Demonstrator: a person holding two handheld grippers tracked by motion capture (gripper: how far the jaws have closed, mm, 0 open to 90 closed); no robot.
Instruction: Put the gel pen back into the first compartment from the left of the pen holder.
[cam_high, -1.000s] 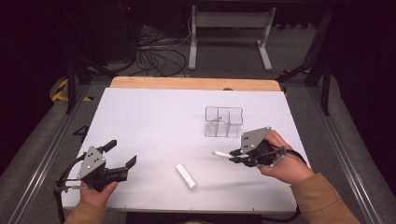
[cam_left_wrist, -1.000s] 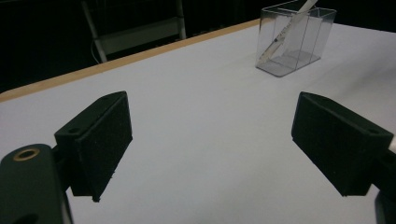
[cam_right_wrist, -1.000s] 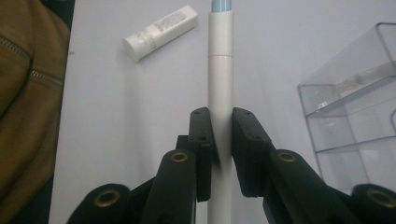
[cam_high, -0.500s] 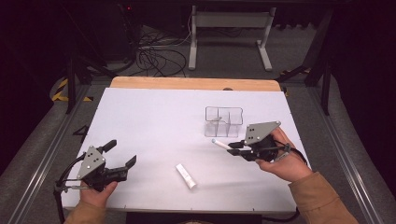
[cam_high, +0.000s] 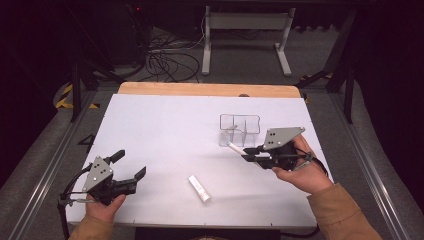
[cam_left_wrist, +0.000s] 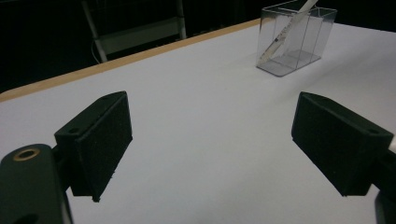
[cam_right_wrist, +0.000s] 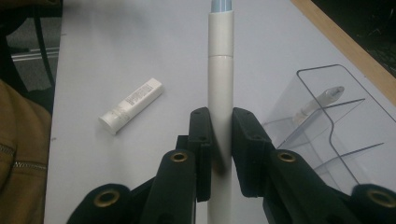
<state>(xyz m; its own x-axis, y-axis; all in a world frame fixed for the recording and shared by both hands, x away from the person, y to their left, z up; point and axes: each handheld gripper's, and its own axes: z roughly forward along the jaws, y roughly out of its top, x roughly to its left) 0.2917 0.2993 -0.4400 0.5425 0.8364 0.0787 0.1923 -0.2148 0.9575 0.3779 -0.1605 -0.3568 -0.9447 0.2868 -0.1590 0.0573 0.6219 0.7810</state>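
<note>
My right gripper (cam_high: 246, 153) (cam_right_wrist: 220, 135) is shut on a long cream pen-like stick (cam_high: 234, 147) (cam_right_wrist: 220, 79), held above the table just in front of a clear divided organizer (cam_high: 240, 129) (cam_right_wrist: 336, 126) (cam_left_wrist: 299, 42). The stick points away from the jaws, its tip near the organizer's front left corner. Another slim white stick (cam_right_wrist: 322, 99) (cam_left_wrist: 279, 41) leans inside the organizer. A short white tube (cam_high: 199, 188) (cam_right_wrist: 132, 105) lies flat on the white table (cam_high: 165, 130). My left gripper (cam_high: 130, 164) (cam_left_wrist: 219, 140) rests open at the near left, with nothing between its jaws.
A wooden strip (cam_high: 210, 89) runs along the table's far edge. Beyond it are a metal stand (cam_high: 245, 30) and loose cables (cam_high: 165, 60) on the dark floor. A tan sleeve (cam_high: 340, 215) covers the right forearm.
My right gripper has risen and moved away from the person toward the organizer, carrying the stick. The left gripper and the white tube have stayed put.
</note>
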